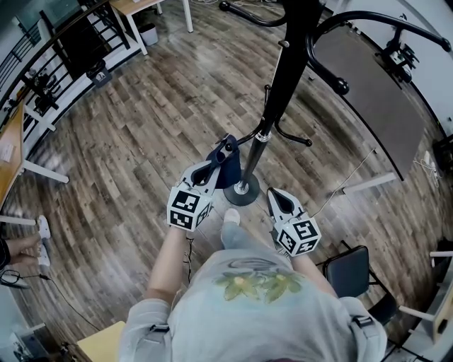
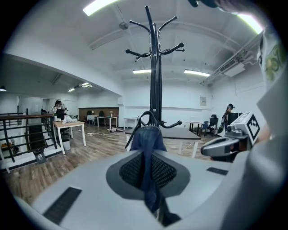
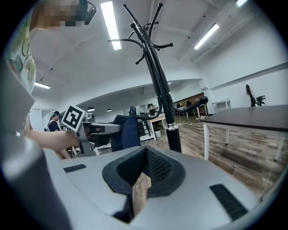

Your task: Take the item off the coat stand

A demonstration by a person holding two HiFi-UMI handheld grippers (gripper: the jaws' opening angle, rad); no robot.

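Observation:
A dark blue cloth item [image 1: 226, 168] hangs beside the black coat stand [image 1: 283, 78], just under one of its low curved hooks [image 2: 146, 117]. My left gripper [image 1: 224, 151] is shut on this cloth [image 2: 146, 143], which runs down between the two pads. In the right gripper view the cloth [image 3: 128, 130] shows beside the stand's pole [image 3: 167, 117], with the left gripper [image 3: 100, 129] on it. My right gripper [image 1: 273, 193] hovers to the right of the stand's round base [image 1: 243, 191]. It is shut [image 3: 143, 167] and holds nothing.
A long dark table [image 1: 368, 81] stands to the right of the stand, and a black chair [image 1: 350, 270] is near my right side. A black railing [image 1: 64, 42] and light desks [image 1: 141, 8] line the far left. Other people [image 2: 58, 108] are at the back of the room.

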